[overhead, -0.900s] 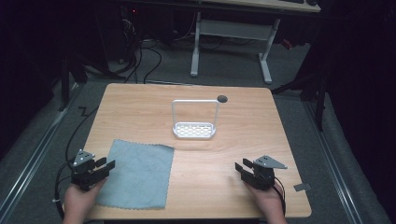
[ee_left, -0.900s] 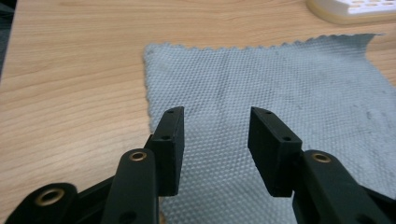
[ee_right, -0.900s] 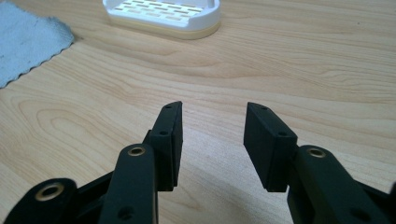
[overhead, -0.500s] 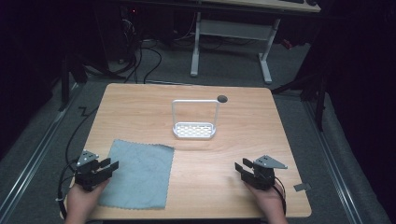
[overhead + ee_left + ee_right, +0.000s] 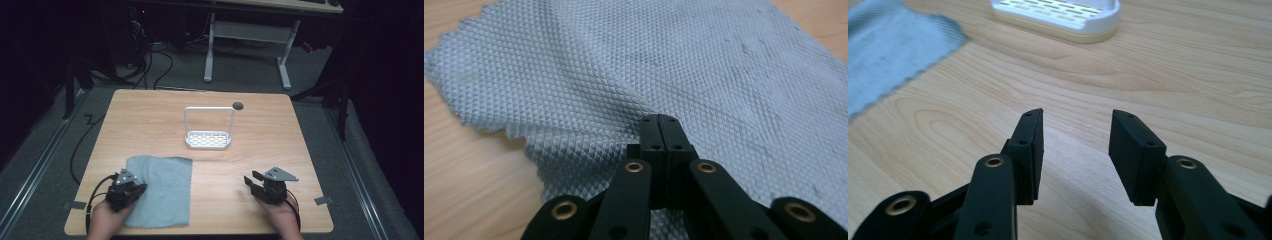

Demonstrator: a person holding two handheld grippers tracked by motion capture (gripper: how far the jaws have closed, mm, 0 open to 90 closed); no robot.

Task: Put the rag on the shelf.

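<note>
My left claw (image 5: pixel 659 120) is pressed tight together, low over the blue-grey cloth (image 5: pixel 634 70). I cannot tell if a bit of cloth is pinched between the tips; a soft fold runs up to them. From above, my left claw (image 5: pixel 125 190) sits at the cloth's (image 5: pixel 162 187) near left side, and I think that is so I can pull or fold it. The cloth lies flat on the near left part of the wooden table (image 5: pixel 150 120).

My right claw (image 5: pixel 1075 142) is wide apart with nothing in it. It waits over bare wood, well apart from the cloth (image 5: pixel 883 50), maybe ready to help. From above, my right claw (image 5: pixel 262 186) is on the near right side.

A white rack (image 5: pixel 208 137) with a tall handle stands in the middle, farther off.
</note>
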